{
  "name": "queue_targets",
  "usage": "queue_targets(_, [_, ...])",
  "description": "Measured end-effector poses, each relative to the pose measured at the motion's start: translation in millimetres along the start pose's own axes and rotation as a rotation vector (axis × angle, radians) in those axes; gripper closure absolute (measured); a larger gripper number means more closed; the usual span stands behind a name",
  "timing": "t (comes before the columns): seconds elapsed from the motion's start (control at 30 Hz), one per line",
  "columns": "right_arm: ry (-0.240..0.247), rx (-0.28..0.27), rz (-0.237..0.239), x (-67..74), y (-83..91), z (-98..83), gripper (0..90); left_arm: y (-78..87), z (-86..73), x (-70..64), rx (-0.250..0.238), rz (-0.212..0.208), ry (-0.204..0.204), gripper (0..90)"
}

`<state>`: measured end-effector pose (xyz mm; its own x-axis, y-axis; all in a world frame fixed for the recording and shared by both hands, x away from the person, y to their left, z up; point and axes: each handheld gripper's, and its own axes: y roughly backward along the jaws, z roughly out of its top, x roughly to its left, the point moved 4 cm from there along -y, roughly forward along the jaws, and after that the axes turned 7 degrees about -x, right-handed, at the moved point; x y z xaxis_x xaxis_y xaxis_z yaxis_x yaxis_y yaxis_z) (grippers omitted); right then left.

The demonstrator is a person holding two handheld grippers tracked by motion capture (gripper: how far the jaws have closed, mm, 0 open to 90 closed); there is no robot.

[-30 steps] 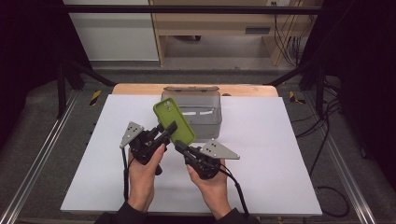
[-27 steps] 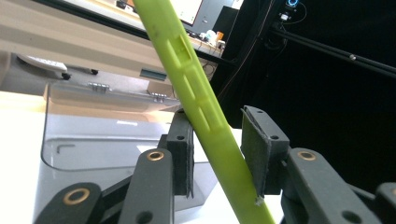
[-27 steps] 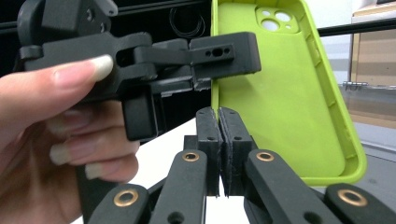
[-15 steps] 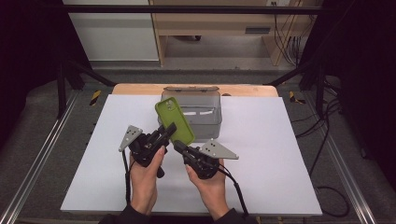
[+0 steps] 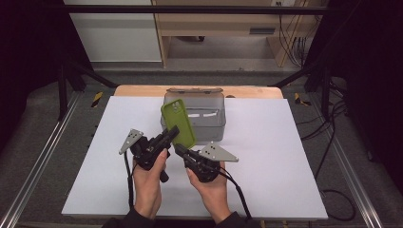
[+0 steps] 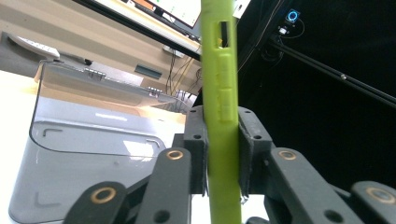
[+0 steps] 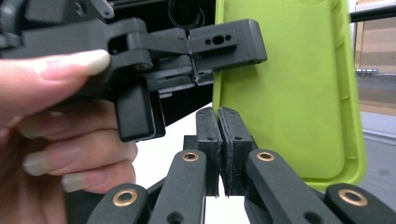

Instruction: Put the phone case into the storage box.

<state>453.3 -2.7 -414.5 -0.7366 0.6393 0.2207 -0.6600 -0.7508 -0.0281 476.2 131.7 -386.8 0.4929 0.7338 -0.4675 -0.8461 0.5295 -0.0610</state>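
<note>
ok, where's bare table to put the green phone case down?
Free: the white table sheet right of the grey box out to its right edge, and the left part between the box and the left edge. Crowded: the middle front, where both tongs, left and right, grip the green phone case by the box.

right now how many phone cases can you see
1: the green phone case is held up above the white table, in front of the grey box, clamped by the left gripper. Others could be hidden inside the box.
</note>
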Motion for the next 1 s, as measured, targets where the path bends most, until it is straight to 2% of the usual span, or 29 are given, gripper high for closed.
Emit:
queue_targets(0.13, [0.006,0.009,0.001,-0.6,-1.5,-1.4,86.0,-0.6,-0.8,0.8,0.007,0.015,-0.014,77.3])
queue_targets(0.23, [0.035,0.024,-0.007,-3.1,0.4,-0.8,76.4,-1.9,-0.6,5.0,0.024,0.028,-0.036,77.4])
queue_targets(0.3, [0.070,0.053,-0.017,-8.3,2.8,-1.2,68.9,-2.6,1.0,8.3,0.028,0.041,-0.057,77.4])
queue_targets(0.37, [0.111,0.080,-0.051,-18.1,7.6,-2.0,61.8,-3.2,3.6,11.0,0.030,0.050,-0.076,77.4])
queue_targets(0.47, [0.125,0.111,-0.117,-36.5,17.2,-2.9,45.7,-4.6,8.9,13.5,0.033,0.063,-0.108,77.4])
queue_targets(0.6, [0.156,0.116,-0.196,-59.4,34.5,-3.8,32.9,-7.8,15.8,14.5,0.041,0.074,-0.142,77.4])
queue_targets(0.7, [0.171,0.122,-0.237,-74.5,45.4,-6.3,24.0,-11.3,19.3,15.2,0.051,0.081,-0.154,77.4])
queue_targets(0.77, [0.183,0.145,-0.261,-83.5,52.4,-8.2,22.4,-13.6,21.0,15.2,0.059,0.081,-0.162,77.4])
queue_targets(0.9, [0.170,0.153,-0.279,-97.7,67.0,-7.9,22.2,-16.8,26.4,12.0,0.062,0.078,-0.199,77.4])
queue_targets(1.0, [0.166,0.159,-0.287,-106.0,79.1,-7.3,17.0,-19.6,33.2,12.2,0.063,0.081,-0.210,77.4])
